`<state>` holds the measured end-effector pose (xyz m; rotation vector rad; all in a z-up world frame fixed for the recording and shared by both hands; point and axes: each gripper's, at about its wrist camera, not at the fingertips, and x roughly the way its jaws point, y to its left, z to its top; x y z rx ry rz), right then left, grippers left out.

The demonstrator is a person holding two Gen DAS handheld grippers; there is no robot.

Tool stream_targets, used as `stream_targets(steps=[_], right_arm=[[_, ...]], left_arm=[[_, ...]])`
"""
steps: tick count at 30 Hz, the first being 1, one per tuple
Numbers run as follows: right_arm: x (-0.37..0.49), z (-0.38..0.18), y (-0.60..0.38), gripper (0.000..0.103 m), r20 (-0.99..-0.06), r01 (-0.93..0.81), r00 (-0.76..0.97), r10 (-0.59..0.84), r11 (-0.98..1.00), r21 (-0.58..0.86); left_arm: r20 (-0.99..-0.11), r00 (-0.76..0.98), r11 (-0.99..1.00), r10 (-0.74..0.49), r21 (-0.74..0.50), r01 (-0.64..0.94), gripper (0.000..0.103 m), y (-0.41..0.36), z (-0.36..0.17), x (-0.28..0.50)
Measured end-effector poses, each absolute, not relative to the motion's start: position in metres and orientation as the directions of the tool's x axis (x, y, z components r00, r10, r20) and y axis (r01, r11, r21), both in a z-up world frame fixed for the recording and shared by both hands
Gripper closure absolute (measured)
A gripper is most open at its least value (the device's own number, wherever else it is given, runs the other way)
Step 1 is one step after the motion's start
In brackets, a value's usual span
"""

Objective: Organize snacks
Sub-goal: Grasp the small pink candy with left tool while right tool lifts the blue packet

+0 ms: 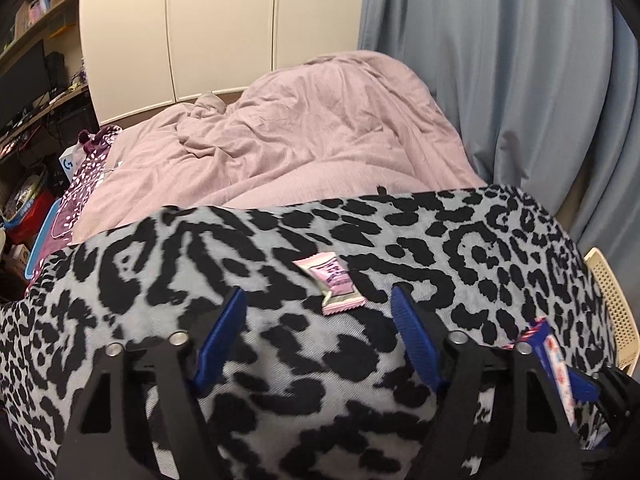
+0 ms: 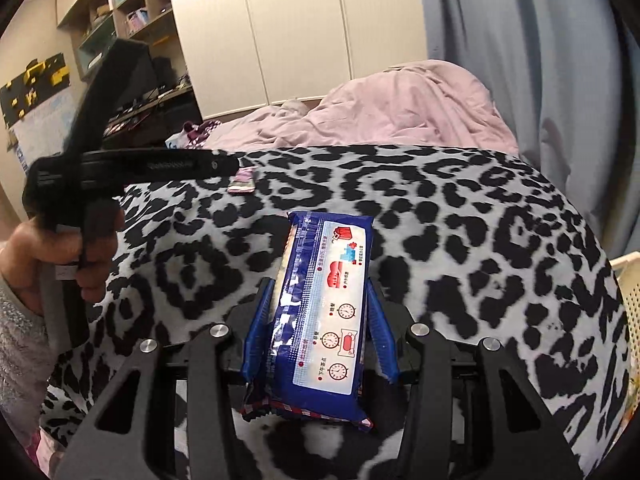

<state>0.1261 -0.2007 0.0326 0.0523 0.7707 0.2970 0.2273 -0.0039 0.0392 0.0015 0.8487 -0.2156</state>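
Right gripper (image 2: 318, 316), bottom centre of its own view: blue pads clamped on both long sides of the blue pack (image 2: 324, 312). The pack's long axis runs along the fingers, bottom of frame to mid frame, far end sticking out past the tips, label up. That hand is busy, so I'd rule it out for the next pick.

Left gripper (image 1: 320, 304), bottom centre of its view: jaws parted to a medium gap, nothing between the pads. No frame shows either pad touching anything.

Just beyond the left tips, slightly right of the midline between them: pink candy (image 1: 331, 283), lying flat on the leopard blanket (image 1: 160, 264). Its long axis runs diagonally, upper left to lower right in frame, crimped ends at each tip, so it sits skewed to the finger line rather than square. The gap looks wide enough to straddle its short side.

In the right view the same candy shows in the upper left, half hidden behind the left gripper's black body, well apart from the pack.

Judgement: the left hand is clearly nearer; the candy is its pick. The move needs a short push forward and down, plus a small wrist roll to square the pads across the wrapper's width.

Far: pink duvet (image 1: 320, 128), then wardrobe doors (image 1: 224, 24). Basket edge (image 1: 612, 304) at right, a likely drop spot.
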Motion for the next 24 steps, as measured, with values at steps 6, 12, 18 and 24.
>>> stream_targets(steps=[6,12,18,24], right_arm=[[0.126,0.030,-0.216,0.056,-0.668,-0.233,0.682,0.296,0.955,0.184],[0.126,0.029,-0.221,0.056,-0.662,-0.225,0.686,0.303,0.953,0.203],[0.124,0.029,-0.224,0.056,-0.660,-0.219,0.688,0.302,0.953,0.208],[0.120,0.033,-0.228,0.056,-0.650,-0.205,0.702,0.291,0.957,0.206]], left_arm=[[-0.775,0.609,0.981,-0.166,-0.068,0.181,0.050,-0.016,0.024,0.246],[-0.788,0.599,0.983,-0.146,-0.046,0.178,0.061,-0.022,0.014,0.259],[-0.781,0.610,0.985,-0.132,-0.033,0.171,0.077,-0.021,0.014,0.263],[-0.765,0.630,0.983,-0.137,-0.029,0.179,0.078,-0.019,0.018,0.252]])
